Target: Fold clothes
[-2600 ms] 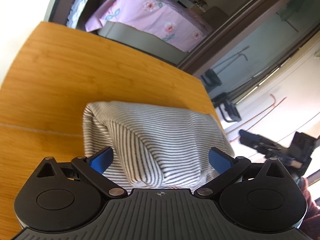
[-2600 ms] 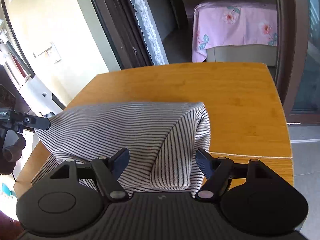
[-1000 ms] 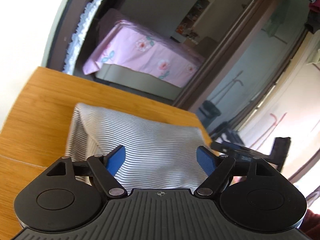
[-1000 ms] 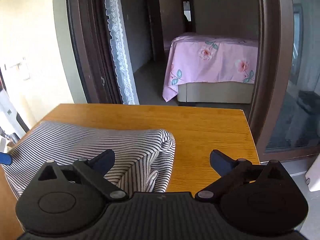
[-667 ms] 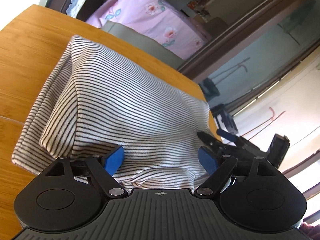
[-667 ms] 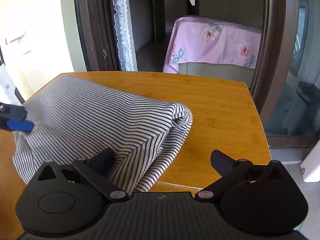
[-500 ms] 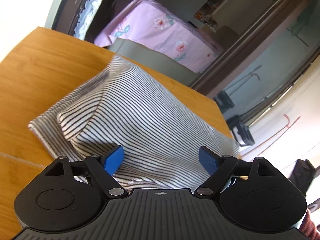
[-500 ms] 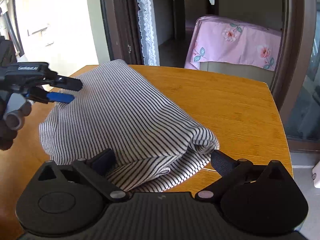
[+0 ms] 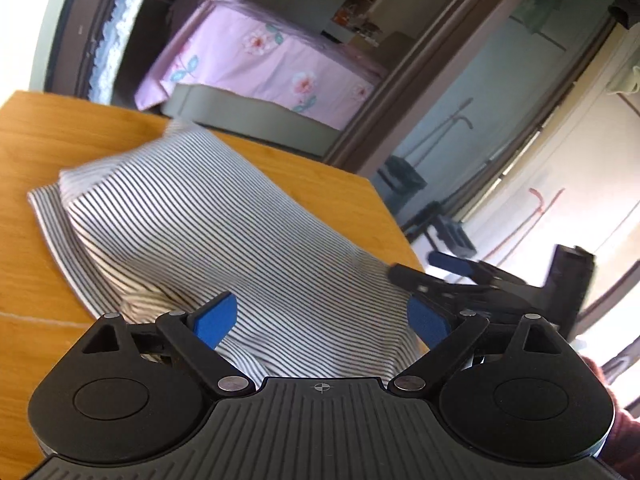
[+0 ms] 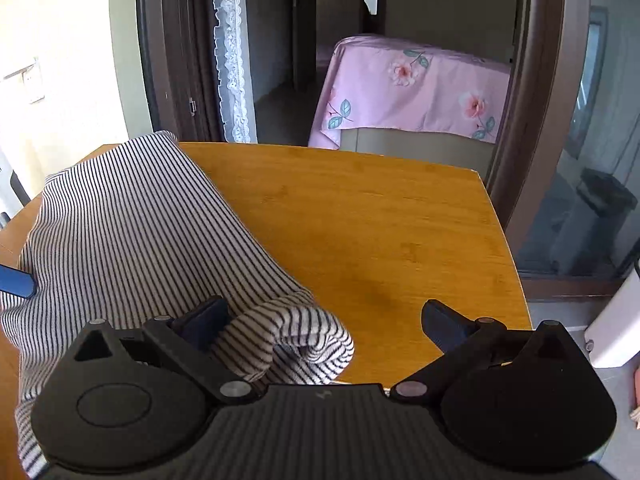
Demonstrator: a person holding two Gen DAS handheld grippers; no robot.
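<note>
A grey-and-white striped garment (image 9: 224, 224) lies folded and bunched on the wooden table (image 9: 60, 140). My left gripper (image 9: 320, 322) hovers over its near end. Its blue pads (image 9: 212, 320) are spreading apart, with cloth beneath them and nothing pinched. In the right wrist view the garment (image 10: 132, 240) fills the left side of the table (image 10: 360, 220). My right gripper (image 10: 324, 324) stands wide open, and the rolled near corner (image 10: 312, 340) lies loose by its left finger. The right gripper (image 9: 432, 270) also shows at the garment's right edge in the left wrist view. A blue pad of the left gripper (image 10: 16, 280) pokes in at the left edge.
Beyond the table's far edge a doorway opens onto a bed with a pink floral cover (image 10: 412, 88). A lace curtain (image 10: 232, 52) hangs left of it. A white bin-like object (image 10: 616, 320) stands off the table's right side. A dark red sleeve (image 9: 616, 420) shows low right.
The garment has settled lower onto the table and slid left in the right wrist view. Both grippers sank toward its near end. The left jaws have spread wider.
</note>
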